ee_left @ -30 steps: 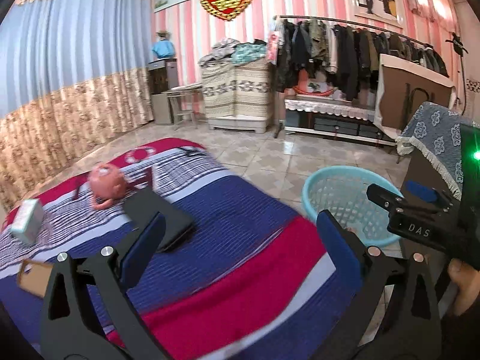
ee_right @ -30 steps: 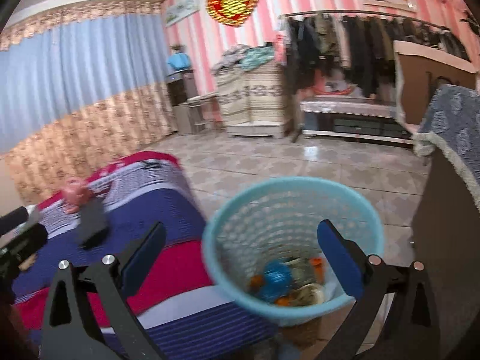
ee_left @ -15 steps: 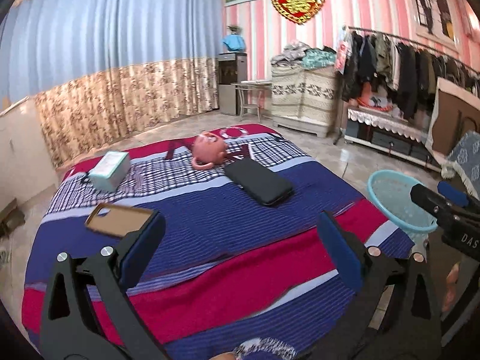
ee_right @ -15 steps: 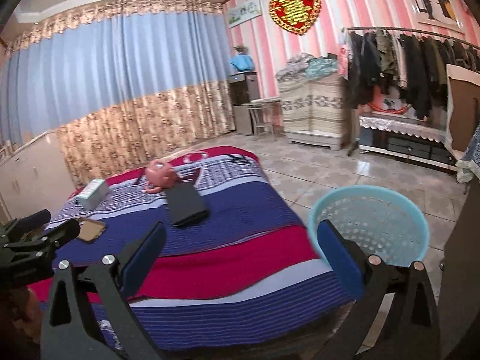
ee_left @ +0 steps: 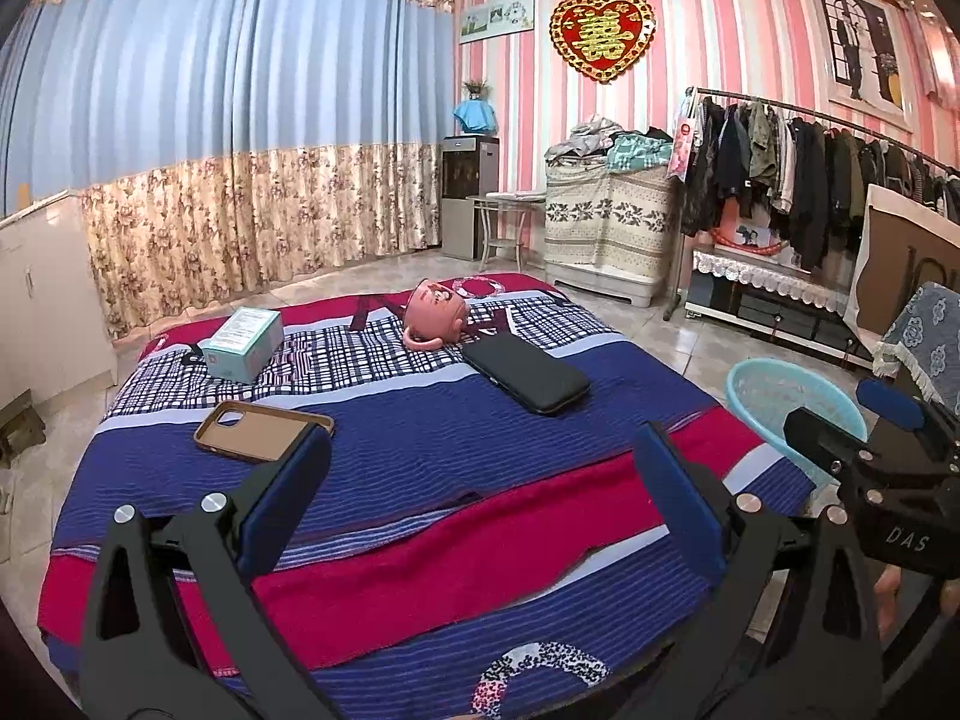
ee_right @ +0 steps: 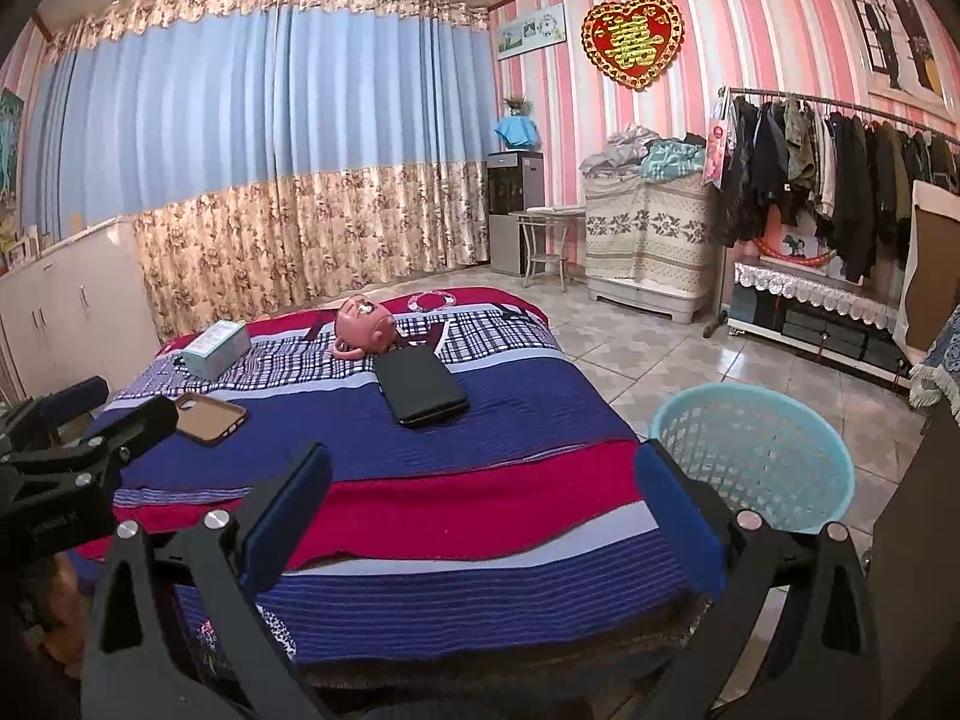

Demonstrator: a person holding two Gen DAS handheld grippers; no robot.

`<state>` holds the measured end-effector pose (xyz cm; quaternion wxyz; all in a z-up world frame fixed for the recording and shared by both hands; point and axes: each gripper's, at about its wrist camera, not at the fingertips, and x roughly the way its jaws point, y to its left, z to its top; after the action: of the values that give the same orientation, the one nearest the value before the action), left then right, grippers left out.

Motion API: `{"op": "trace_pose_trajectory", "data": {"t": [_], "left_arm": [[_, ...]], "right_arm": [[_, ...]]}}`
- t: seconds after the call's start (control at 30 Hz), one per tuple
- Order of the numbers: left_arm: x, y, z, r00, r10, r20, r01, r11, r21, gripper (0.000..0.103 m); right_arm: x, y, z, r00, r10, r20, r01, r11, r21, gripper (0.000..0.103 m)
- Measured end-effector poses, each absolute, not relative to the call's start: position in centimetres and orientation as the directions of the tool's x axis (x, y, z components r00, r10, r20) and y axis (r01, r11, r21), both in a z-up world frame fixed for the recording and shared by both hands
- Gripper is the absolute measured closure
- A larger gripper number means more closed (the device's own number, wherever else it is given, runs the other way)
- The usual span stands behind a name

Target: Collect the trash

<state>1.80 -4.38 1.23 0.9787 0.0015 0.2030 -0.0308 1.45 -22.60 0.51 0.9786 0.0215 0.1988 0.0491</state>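
A light blue mesh basket (ee_right: 753, 456) stands on the tiled floor at the right side of the bed (ee_right: 420, 474); it also shows at the right in the left wrist view, basket (ee_left: 780, 396). On the striped blanket lie a brown phone case (ee_left: 264, 431), a teal box (ee_left: 243, 343), a pink mug on its side (ee_left: 435, 319) and a black flat case (ee_left: 525, 373). My left gripper (ee_left: 480, 480) hangs open over the near part of the bed, holding nothing. My right gripper (ee_right: 480, 483) is open too, empty, between the bed and the basket.
A clothes rack (ee_left: 798, 162) with dark garments lines the right wall above a low shelf. A covered cabinet (ee_left: 606, 228), a small table and a water dispenser (ee_left: 471, 195) stand at the back. White cabinets (ee_right: 66, 300) run along the left wall. A cloth-covered piece of furniture (ee_left: 930, 336) stands behind the basket.
Both grippers have pulled back and swung left, away from the basket. The whole bed with its objects has come into view. The basket's inside no longer shows.
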Motion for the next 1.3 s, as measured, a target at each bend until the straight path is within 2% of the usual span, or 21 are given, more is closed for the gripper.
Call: {"op": "trace_pose_trajectory", "data": {"t": [0.17,1.3], "left_arm": [[1.7,-3.7,0.7,0.911,-0.082,-0.404,0.068,0.997,-0.048,0.005],[0.9,-3.3,0.3,0.93,-0.061,-0.363,0.056,0.998,-0.023,0.005]], "right_arm": [[0.8,-21.7,0.7,0.918,0.092,-0.385,-0.087,0.996,0.031,0.005],[0.2,-21.0,1.8,0.928,0.081,-0.364,-0.085,0.996,0.006,0.005]]}}
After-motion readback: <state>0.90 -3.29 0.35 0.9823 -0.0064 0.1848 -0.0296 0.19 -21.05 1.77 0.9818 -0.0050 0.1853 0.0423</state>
